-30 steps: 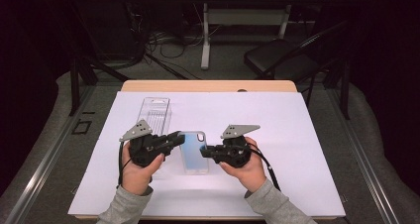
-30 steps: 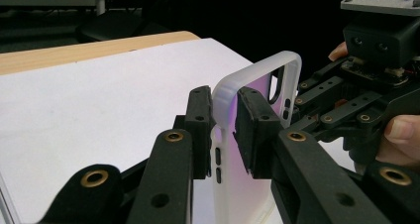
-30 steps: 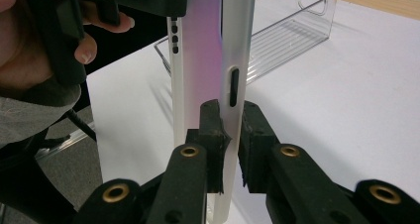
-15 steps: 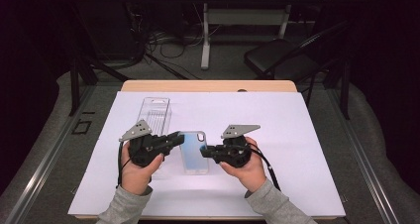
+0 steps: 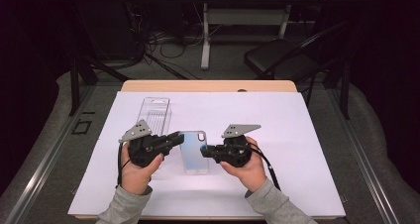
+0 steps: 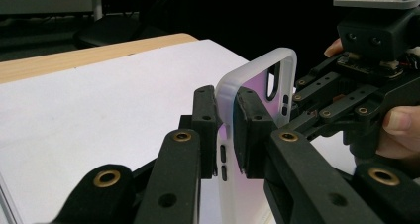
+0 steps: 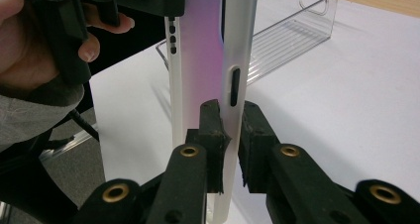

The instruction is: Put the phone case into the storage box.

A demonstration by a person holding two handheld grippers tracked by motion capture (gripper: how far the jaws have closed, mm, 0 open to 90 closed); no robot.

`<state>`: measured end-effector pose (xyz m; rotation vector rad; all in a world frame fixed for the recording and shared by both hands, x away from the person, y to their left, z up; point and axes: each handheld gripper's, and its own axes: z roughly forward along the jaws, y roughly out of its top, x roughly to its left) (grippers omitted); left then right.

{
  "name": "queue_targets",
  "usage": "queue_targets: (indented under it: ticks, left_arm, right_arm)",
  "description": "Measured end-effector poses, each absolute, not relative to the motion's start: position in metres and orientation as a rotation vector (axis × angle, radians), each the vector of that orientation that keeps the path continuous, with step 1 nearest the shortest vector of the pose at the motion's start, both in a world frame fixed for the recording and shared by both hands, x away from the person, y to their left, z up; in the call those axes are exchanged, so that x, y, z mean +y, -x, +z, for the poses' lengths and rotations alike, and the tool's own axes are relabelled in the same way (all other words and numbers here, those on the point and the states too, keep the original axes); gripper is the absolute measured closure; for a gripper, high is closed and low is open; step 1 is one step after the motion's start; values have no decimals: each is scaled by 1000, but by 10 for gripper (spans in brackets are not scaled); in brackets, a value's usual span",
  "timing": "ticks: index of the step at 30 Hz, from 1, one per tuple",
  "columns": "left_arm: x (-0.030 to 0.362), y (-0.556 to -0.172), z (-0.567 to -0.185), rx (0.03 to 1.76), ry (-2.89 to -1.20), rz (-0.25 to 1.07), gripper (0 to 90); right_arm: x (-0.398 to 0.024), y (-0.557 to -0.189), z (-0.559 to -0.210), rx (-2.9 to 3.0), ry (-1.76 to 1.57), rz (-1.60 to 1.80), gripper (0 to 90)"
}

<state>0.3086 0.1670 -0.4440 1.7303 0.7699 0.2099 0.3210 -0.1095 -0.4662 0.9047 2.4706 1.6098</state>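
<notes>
Nothing has visibly moved since the earlier frames: both hands, both tools and the case sit as before over the white tabletop (image 5: 297, 135); left hand-held gripper (image 5: 174, 139) is clamped on one long rim of the translucent phone case (image 5: 194, 152), pads either side of the frosted edge in the left gripper view (image 6: 225, 130); right hand-held gripper (image 5: 207, 152) is closed on the opposite long rim, the edge pinched just below a side slot in the right gripper view (image 7: 229, 135); the case is thus held between the two tools near the middle of the tabletop, whether lifted clear of the sheet I cannot tell; clear plastic bin (image 5: 156, 116) stands just behind the left hand (image 5: 134, 170), ribbed floor, apparently empty; right hand (image 5: 250, 167) grips its tool from below; no readable writing or brand marks on case, bin or tools
</notes>
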Motion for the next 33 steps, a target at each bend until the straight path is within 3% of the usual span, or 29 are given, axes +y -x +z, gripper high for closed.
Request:
queue_targets:
  ticks: [33]
  left_arm:
    - [169,-309,-444,740,-1714,193,829]
  right_arm:
    - [-111,-322,-467,2474,-905,1638,812]
